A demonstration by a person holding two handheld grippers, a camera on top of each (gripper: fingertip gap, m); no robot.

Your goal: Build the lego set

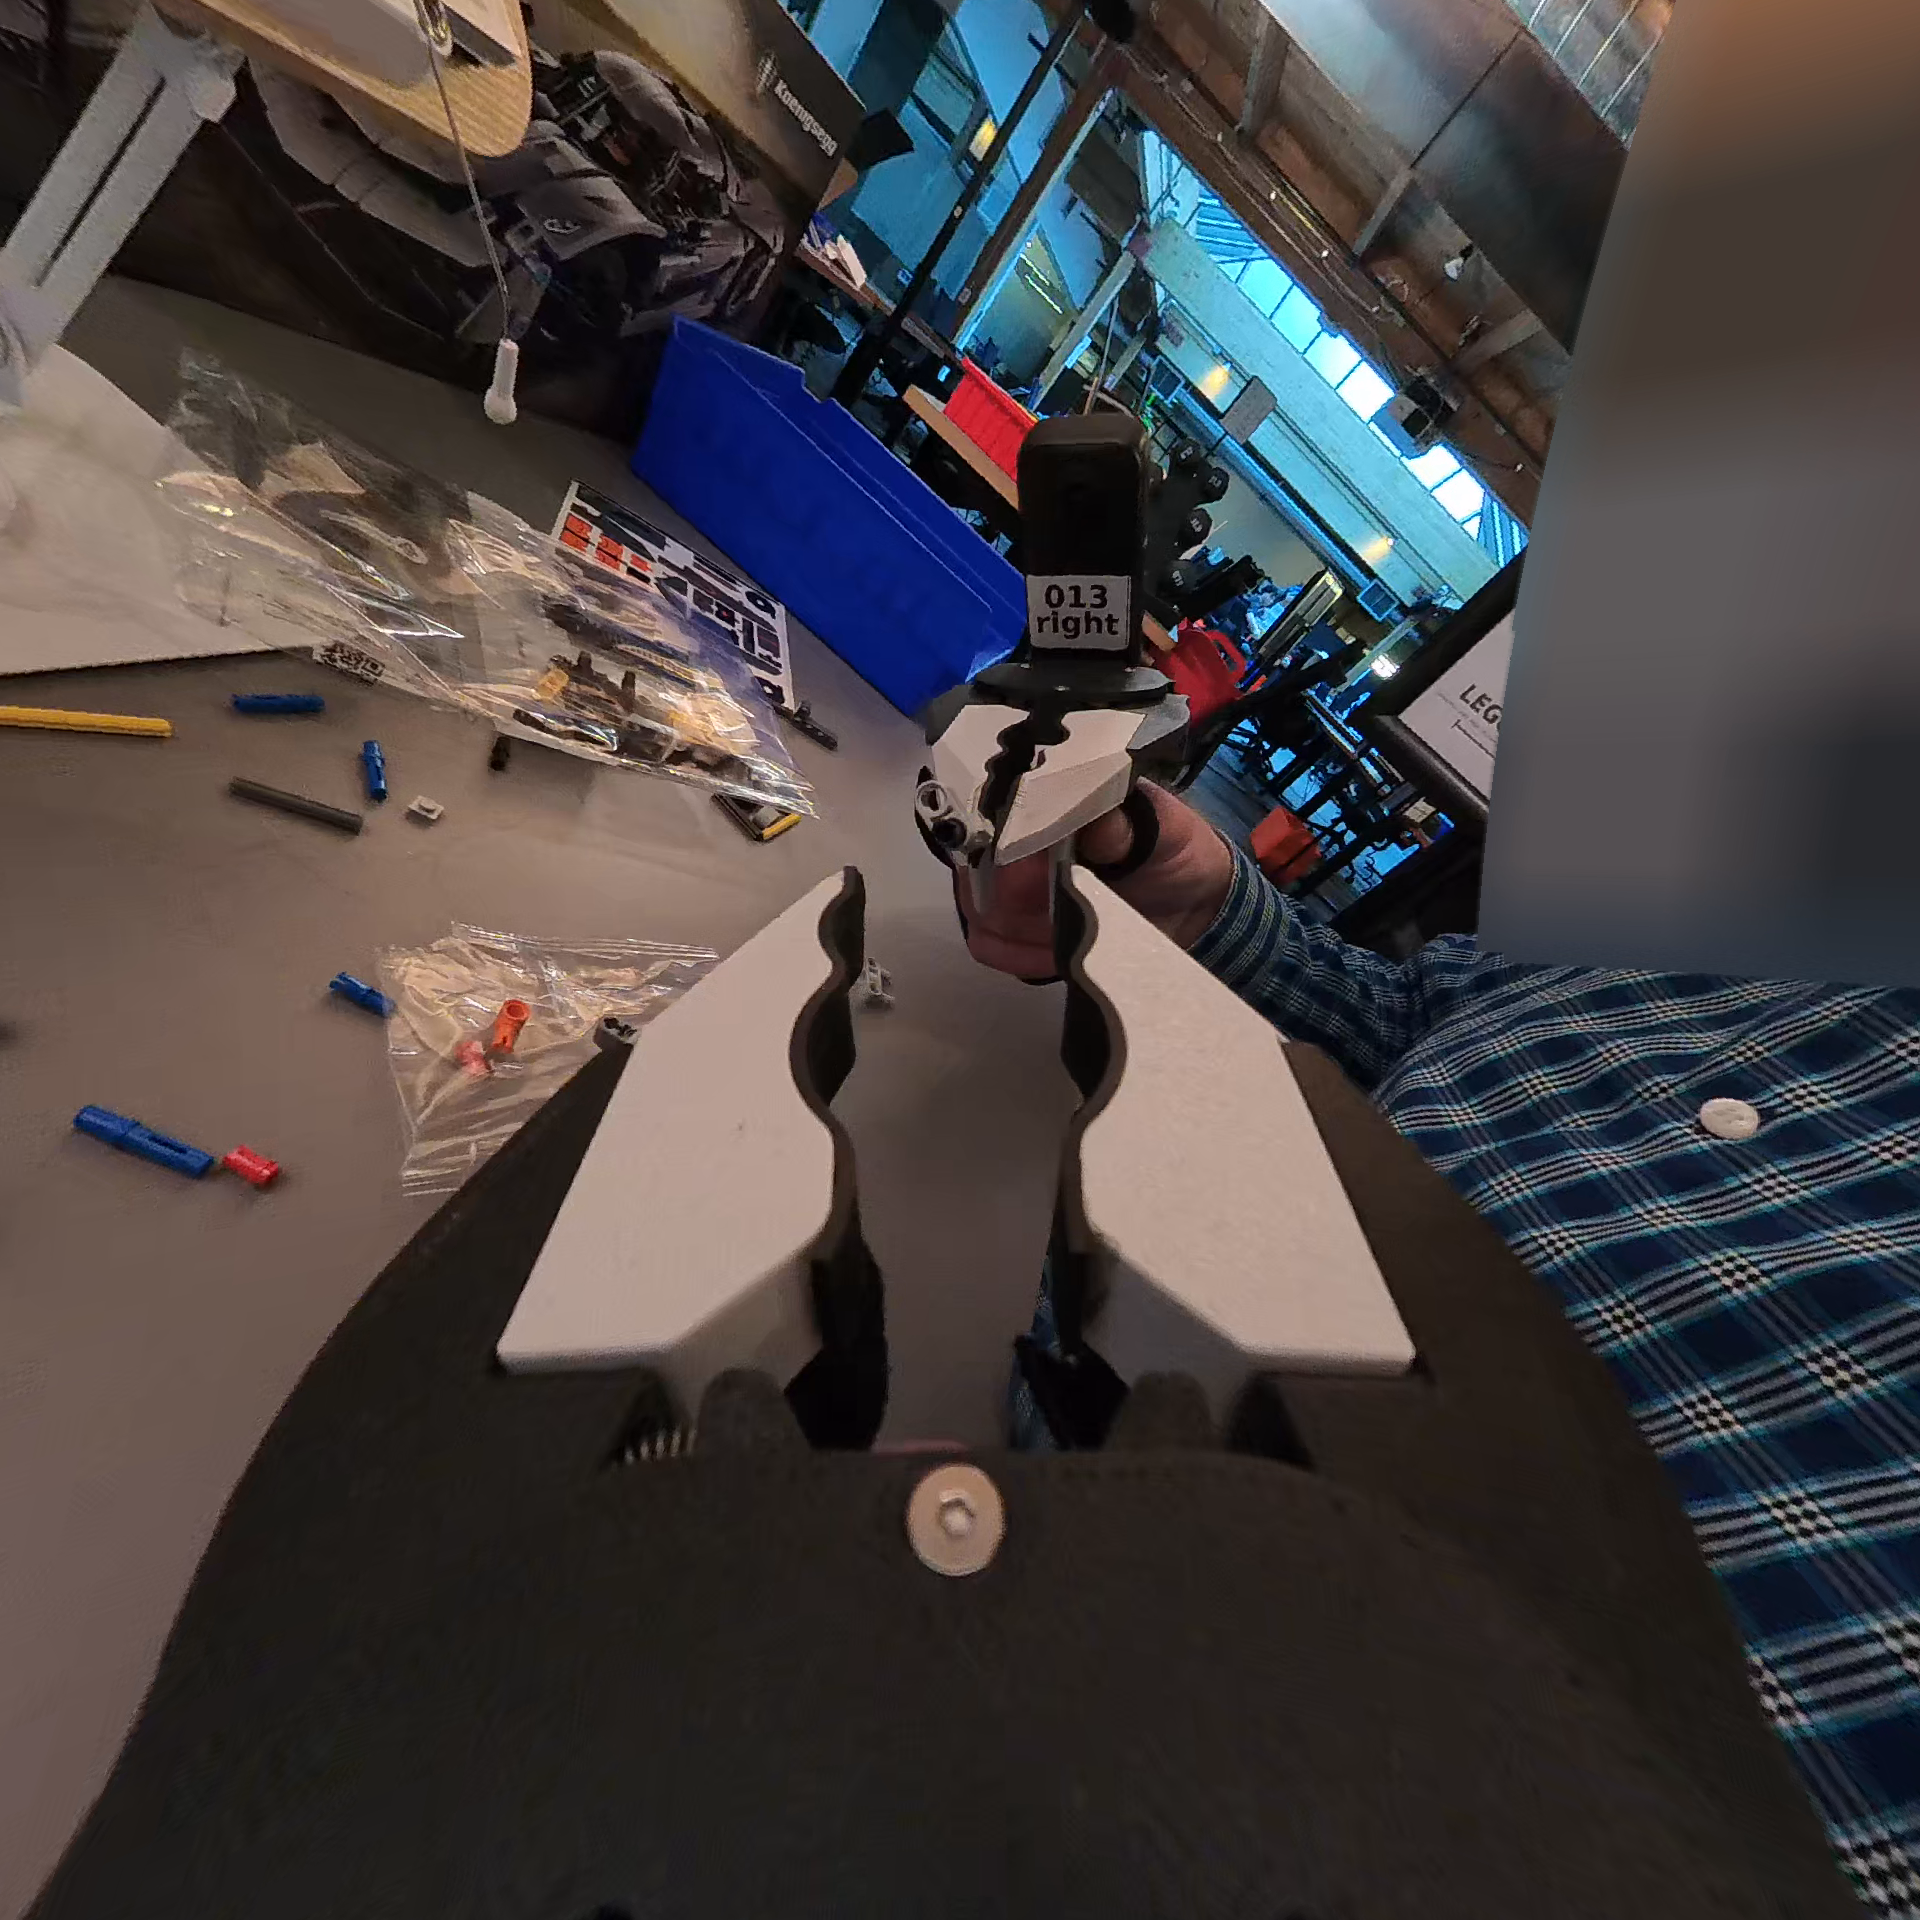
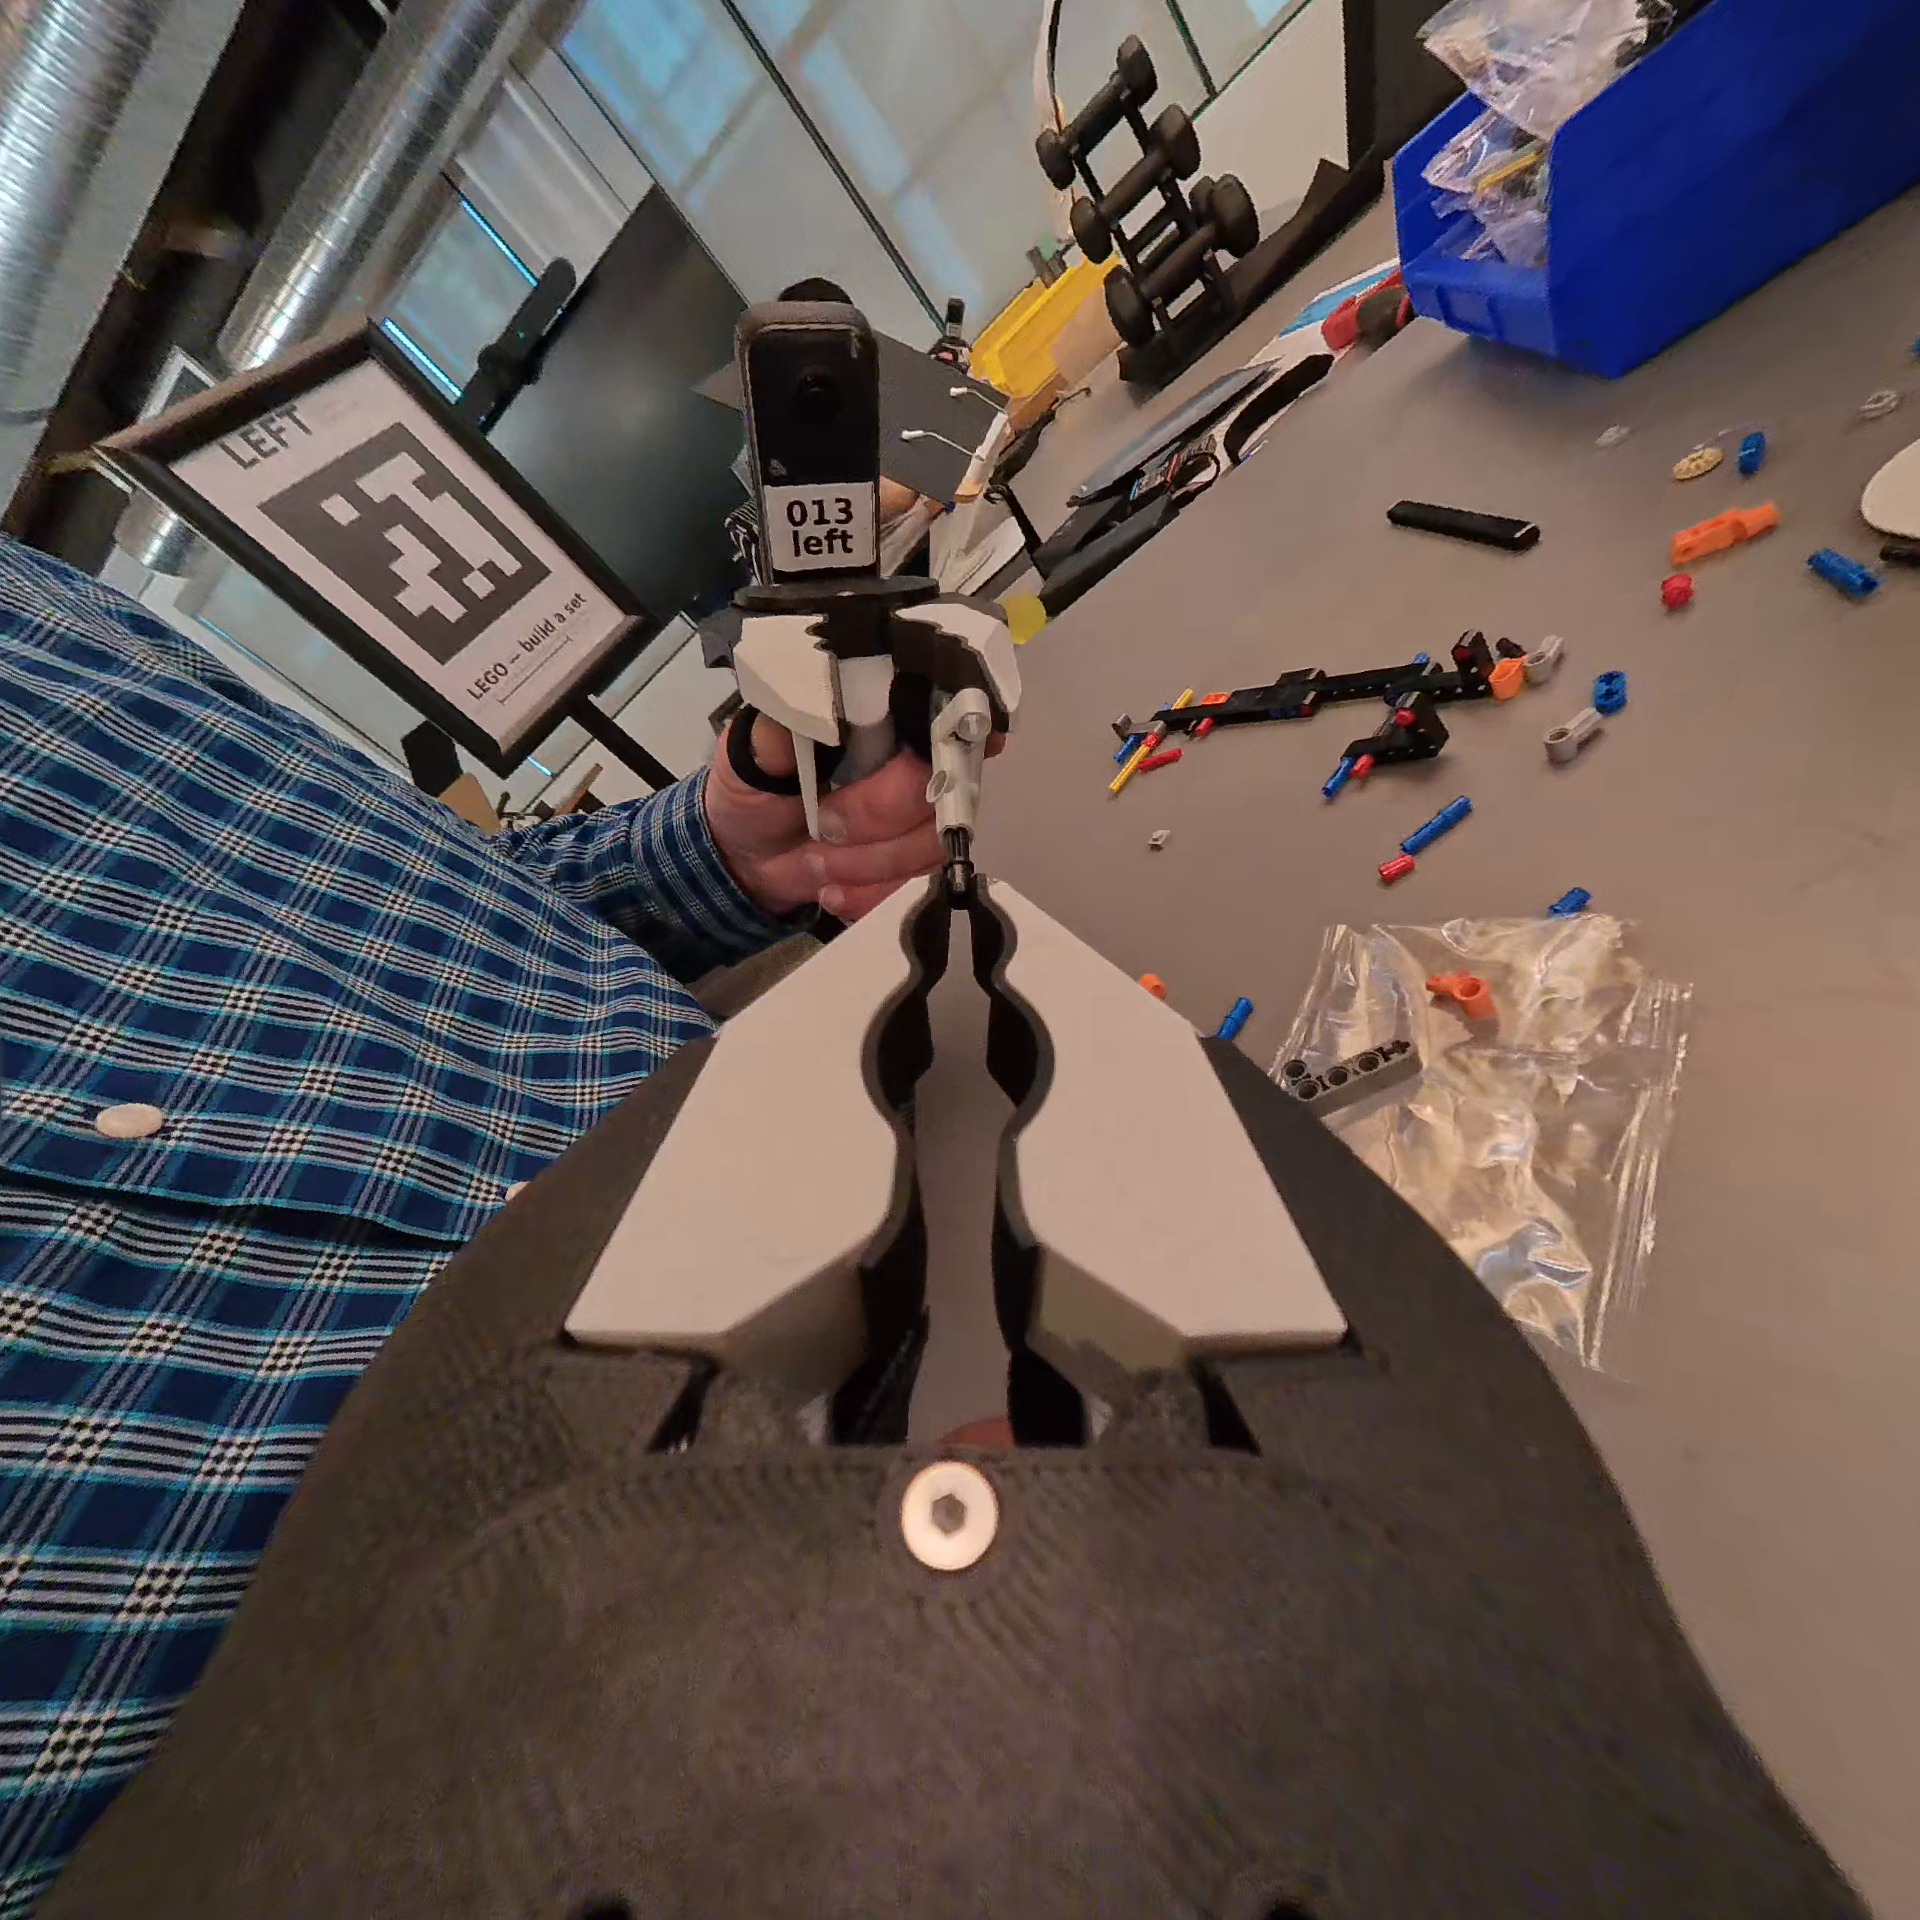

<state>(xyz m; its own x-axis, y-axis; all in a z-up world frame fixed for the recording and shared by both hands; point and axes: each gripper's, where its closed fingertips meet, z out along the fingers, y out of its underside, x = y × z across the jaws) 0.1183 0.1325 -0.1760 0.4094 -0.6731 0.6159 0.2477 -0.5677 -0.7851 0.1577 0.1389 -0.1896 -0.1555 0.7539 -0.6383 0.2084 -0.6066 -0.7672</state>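
**Inspector A:** Markings noted: a white printed label (image 2: pixel 816 530) on the camera above the left claw (image 1: pixel 961 894), a framed sign (image 2: pixel 405 530) bearing a black-and-white square marker with lettering, and a printed sticker sheet (image 1: pixel 675 582) on the counter (image 2: pixel 1766 1558). Wording is not recorded.

**Inspector B:** And the claws?

**Inspector A:** The left one stands with its fingers wide apart and nothing between them. The right claw (image 2: pixel 956 902) is pinched at its tips onto a black pin (image 2: pixel 956 868), which is plugged into a light grey beam (image 2: pixel 961 753) with round holes, held up off the counter.

**Inspector B:** The set itself?

**Inspector A:** A long black assembly (image 2: pixel 1320 696) lies flat on the grey counter, fitted with red, blue, yellow and orange pins. Loose pins are scattered around it. Crinkled clear bags (image 2: pixel 1486 1101) lie nearby, and a blue plastic bin (image 2: pixel 1662 239) stands beyond.
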